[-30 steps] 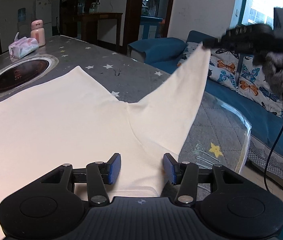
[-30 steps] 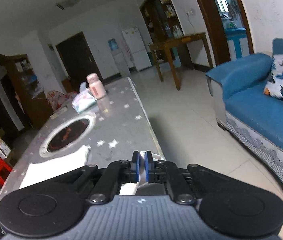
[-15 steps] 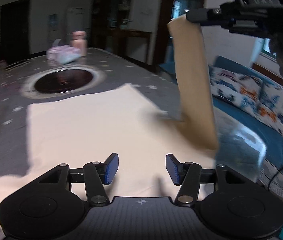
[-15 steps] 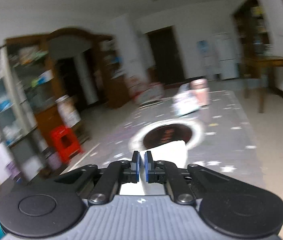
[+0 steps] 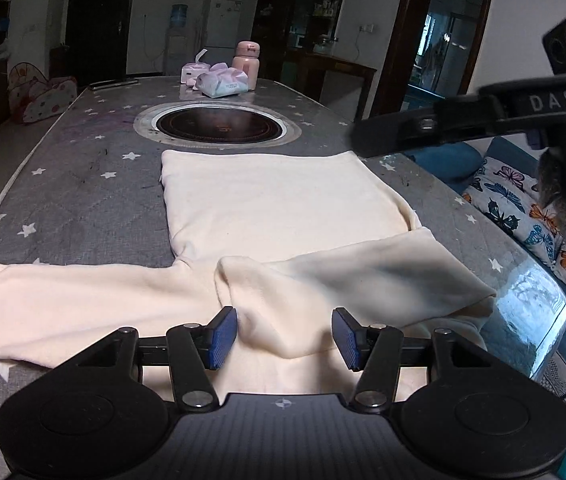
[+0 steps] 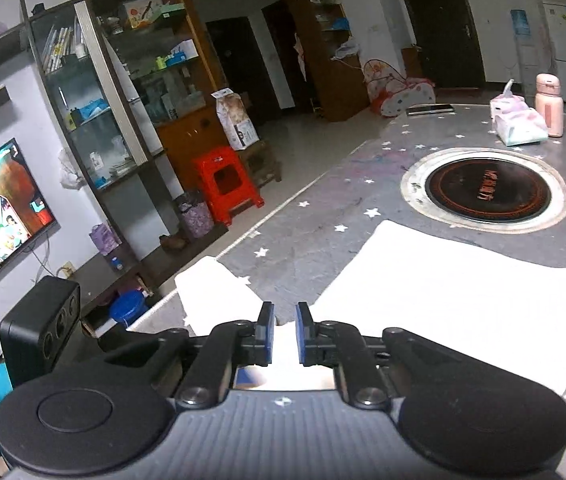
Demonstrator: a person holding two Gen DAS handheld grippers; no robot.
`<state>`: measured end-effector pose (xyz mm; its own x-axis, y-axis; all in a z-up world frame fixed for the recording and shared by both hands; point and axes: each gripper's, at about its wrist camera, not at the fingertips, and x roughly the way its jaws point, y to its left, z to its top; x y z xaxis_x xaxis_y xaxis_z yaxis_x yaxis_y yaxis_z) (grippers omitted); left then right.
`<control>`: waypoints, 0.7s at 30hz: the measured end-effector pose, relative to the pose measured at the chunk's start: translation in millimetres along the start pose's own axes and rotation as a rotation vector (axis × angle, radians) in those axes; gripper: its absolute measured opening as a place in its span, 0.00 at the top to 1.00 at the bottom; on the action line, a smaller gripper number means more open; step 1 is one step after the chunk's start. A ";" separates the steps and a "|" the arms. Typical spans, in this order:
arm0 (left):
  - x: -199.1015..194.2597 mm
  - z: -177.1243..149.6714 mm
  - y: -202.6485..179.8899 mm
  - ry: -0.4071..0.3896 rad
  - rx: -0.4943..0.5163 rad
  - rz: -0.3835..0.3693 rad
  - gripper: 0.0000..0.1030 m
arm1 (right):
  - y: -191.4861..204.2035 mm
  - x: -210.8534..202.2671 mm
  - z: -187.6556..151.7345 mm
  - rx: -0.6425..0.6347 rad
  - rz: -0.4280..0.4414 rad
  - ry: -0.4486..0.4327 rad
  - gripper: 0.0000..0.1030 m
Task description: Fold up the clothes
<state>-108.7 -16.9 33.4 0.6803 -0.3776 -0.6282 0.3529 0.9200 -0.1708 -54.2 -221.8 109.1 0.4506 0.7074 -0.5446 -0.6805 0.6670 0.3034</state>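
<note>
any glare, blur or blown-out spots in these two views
Left wrist view: sharp on the cream garment, window glare on the table's glossy corner, and the right gripper close up, soft and dark. Right wrist view: the garment is overexposed to flat white, the room's straight lines bow from the fisheye, and the shelves look slightly soft.

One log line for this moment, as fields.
garment: right sleeve folded across | right gripper: opening, empty | left gripper: open
</note>
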 end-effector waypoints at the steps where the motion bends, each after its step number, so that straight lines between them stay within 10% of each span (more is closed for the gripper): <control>1: -0.3 -0.2 1.1 0.001 -0.001 0.001 0.45 | -4.5 -3.8 -0.3 0.002 -0.012 -0.001 0.90; 12: -2.4 8.9 6.1 -0.027 -0.018 0.019 0.47 | -56.9 -43.4 -72.8 0.048 -0.252 0.186 0.89; 21: 12.0 6.2 5.3 0.032 -0.022 0.037 0.70 | -68.8 -52.4 -77.5 0.084 -0.280 0.146 0.89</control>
<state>-94.7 -17.2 29.7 0.6721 -0.3398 -0.6579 0.3132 0.9356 -0.1631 -75.7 -322.9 56.1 0.5216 0.4563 -0.7209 -0.4885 0.8525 0.1860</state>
